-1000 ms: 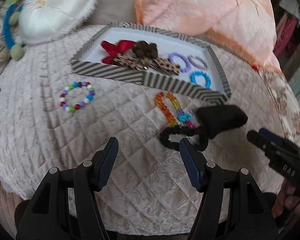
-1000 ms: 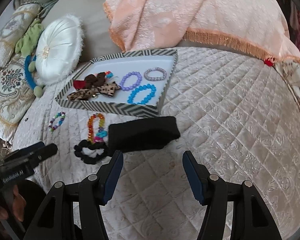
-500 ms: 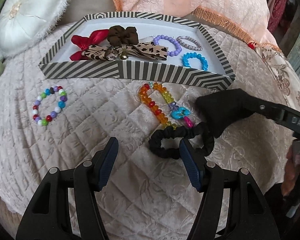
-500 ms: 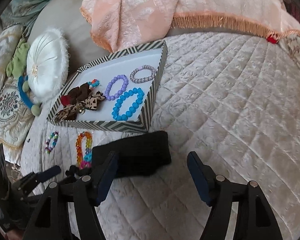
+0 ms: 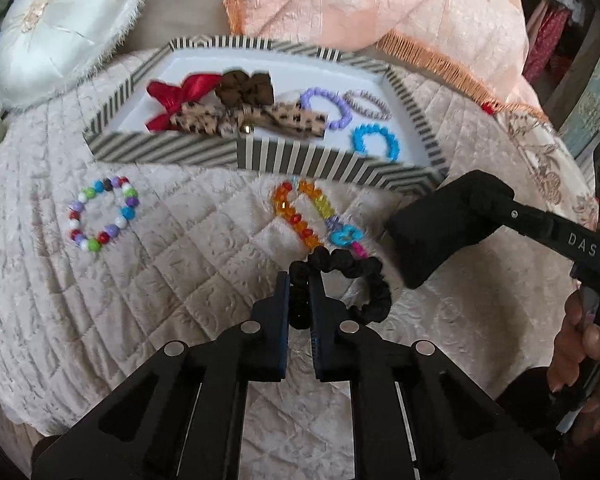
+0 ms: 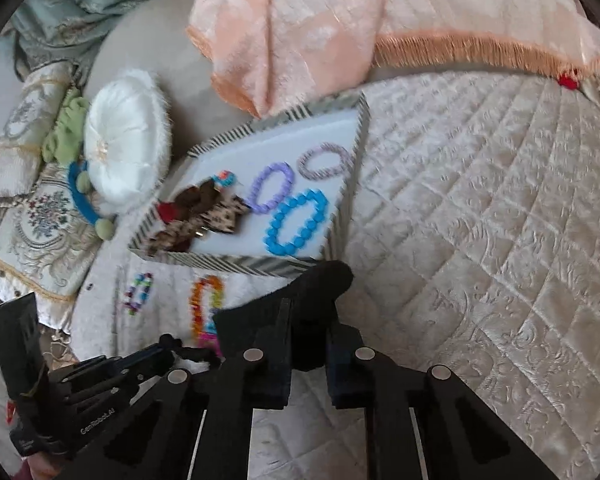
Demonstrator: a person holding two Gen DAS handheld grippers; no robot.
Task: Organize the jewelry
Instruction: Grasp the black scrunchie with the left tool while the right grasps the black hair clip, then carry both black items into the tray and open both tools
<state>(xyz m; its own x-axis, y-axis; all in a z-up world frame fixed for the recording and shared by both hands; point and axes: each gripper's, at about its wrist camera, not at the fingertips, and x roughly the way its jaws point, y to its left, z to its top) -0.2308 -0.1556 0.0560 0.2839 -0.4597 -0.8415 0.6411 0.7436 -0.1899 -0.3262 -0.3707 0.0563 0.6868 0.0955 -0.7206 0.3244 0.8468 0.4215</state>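
My left gripper (image 5: 300, 284) is shut on a black scrunchie (image 5: 364, 276) lying on the quilt. My right gripper (image 6: 308, 320) is shut on a black cloth band (image 6: 320, 284), also seen in the left wrist view (image 5: 444, 220). A striped tray (image 5: 171, 148) (image 6: 348, 208) holds bows (image 5: 239, 108), a purple bracelet (image 5: 328, 108), a lilac bracelet (image 5: 368, 104) and a blue bracelet (image 5: 376, 140). An orange-yellow bead bracelet (image 5: 304, 216) and a multicoloured bead bracelet (image 5: 103, 212) lie on the quilt in front of the tray.
A white round cushion (image 5: 59, 20) lies at the back left. A peach fringed blanket (image 5: 380, 8) is bunched behind the tray. Embroidered pillows (image 6: 39, 220) lie at the left. The quilted bed surface (image 6: 480, 240) stretches to the right.
Both grippers have closed: the left onto the black scrunchie, the right onto the black cloth band. Both moved forward toward their items.
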